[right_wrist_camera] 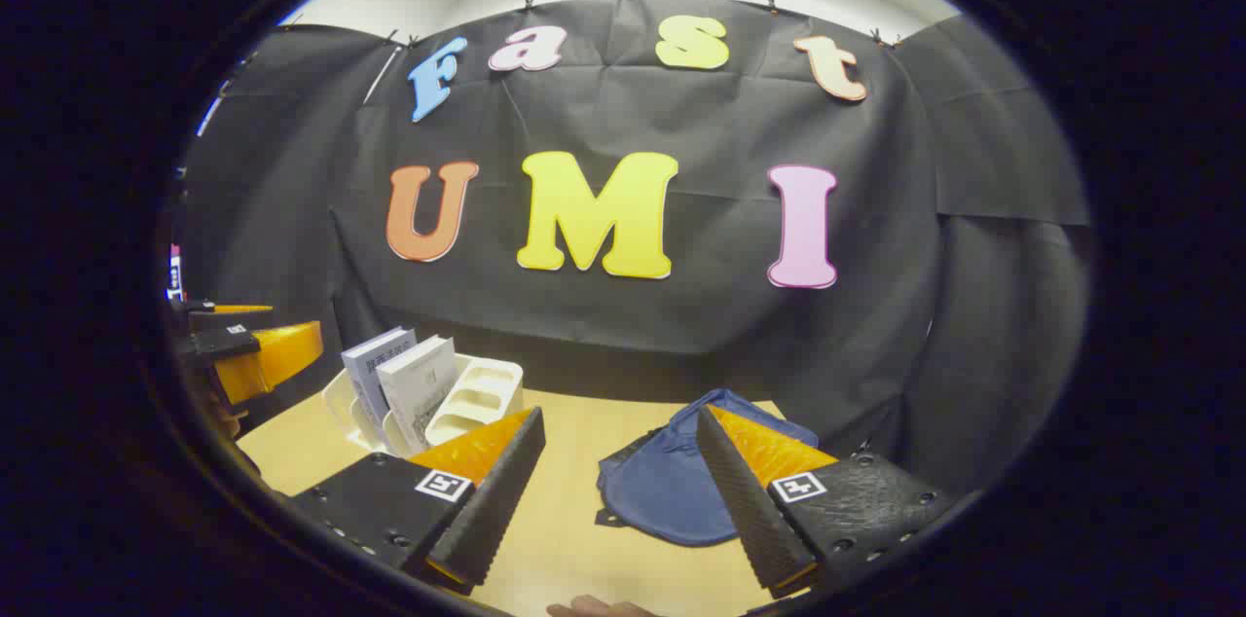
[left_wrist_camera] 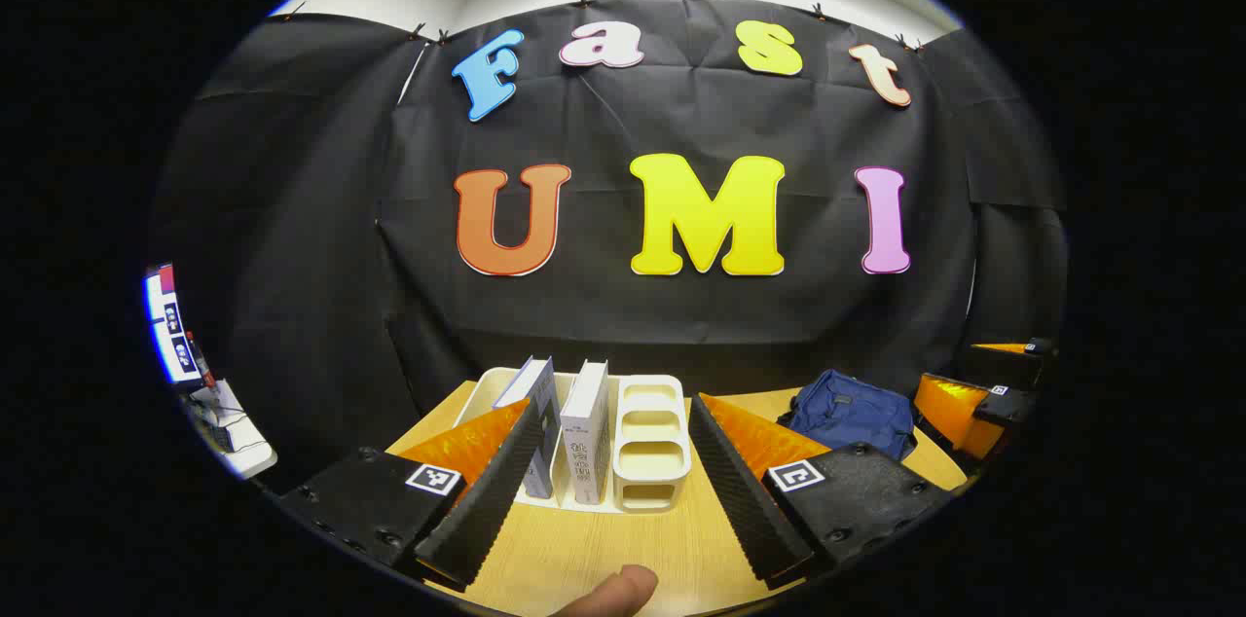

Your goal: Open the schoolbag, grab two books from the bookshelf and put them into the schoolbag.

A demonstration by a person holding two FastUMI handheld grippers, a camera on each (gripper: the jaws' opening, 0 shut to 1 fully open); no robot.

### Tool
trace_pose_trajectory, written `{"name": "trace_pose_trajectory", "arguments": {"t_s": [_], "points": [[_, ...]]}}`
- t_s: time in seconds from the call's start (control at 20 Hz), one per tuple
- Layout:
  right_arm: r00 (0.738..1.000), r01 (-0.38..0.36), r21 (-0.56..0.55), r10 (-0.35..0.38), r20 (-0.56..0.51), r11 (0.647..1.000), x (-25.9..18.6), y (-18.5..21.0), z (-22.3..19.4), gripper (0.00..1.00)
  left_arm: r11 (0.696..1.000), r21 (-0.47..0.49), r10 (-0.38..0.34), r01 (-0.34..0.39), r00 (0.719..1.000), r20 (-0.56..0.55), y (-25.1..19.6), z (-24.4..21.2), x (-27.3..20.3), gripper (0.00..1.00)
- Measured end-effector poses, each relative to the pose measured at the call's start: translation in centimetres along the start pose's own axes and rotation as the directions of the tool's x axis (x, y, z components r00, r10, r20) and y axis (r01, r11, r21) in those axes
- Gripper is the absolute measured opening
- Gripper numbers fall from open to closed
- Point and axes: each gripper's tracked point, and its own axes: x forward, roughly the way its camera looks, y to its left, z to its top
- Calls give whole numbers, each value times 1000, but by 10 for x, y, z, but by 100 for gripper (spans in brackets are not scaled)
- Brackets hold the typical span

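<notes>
A white bookshelf rack point(left_wrist_camera: 650, 442) stands on the wooden table point(left_wrist_camera: 604, 549), with two books point(left_wrist_camera: 586, 432) upright in its left slots. My left gripper point(left_wrist_camera: 613, 539) is open just in front of the rack, nothing between its fingers. The dark blue schoolbag point(left_wrist_camera: 849, 411) lies flat to the right of the rack. In the right gripper view the schoolbag point(right_wrist_camera: 672, 486) lies close ahead, its right part behind one finger, and my right gripper point(right_wrist_camera: 618, 554) stands open before it. The books point(right_wrist_camera: 414, 383) and rack point(right_wrist_camera: 477, 398) sit at the left there.
The other gripper point(left_wrist_camera: 973, 408) shows at the right edge of the left gripper view, and the left one point(right_wrist_camera: 253, 354) at the left edge of the right gripper view. A fingertip point(left_wrist_camera: 623, 590) pokes in at the bottom. Black cloth walls the table's far side.
</notes>
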Motion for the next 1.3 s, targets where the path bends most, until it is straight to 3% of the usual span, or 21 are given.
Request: {"name": "trace_pose_trajectory", "arguments": {"t_s": [0.4,0.85,1.15,1.3], "points": [[999,-42,-27,42,-11,999,20,12,-2,98,1000,-4,17,-17,1000,4,2,-1,9,98],[999,-28,5,28,-46,1000,38,12,-8,96,1000,-23,9,-9,1000,2,7,-3,18,98],[995,-18,-86,10,-96,996,51,0,-36,96,998,-46,34,-35,999,-19,15,-16,19,98],[985,-17,-143,-8,-170,990,67,-12,-71,98,998,-37,49,-50,998,-33,18,-25,17,98]]}}
